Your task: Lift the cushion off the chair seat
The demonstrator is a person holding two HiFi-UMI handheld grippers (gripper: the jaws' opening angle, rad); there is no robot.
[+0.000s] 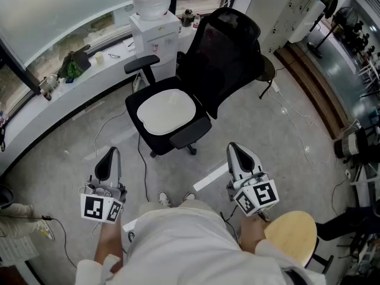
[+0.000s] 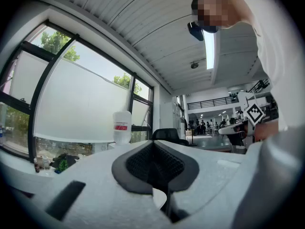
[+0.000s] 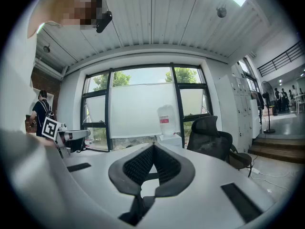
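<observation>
Cushion (image 1: 167, 111): white, flat on the seat of the chair (image 1: 219, 58), covering most of it. Left tongs (image 1: 108, 159) and right tongs (image 1: 238, 154) are both closed and empty, held level, well short of the chair. The cushion lies ahead, between them. The seat's open front faces the left tongs. One armrest (image 1: 190, 132) stands between cushion and right tongs, so the left approach looks clearer.

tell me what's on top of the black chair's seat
A white cushion lies flat on the chair seat, covering most of it. Only the seat's black rim shows around it; the surface beneath is hidden.
</observation>
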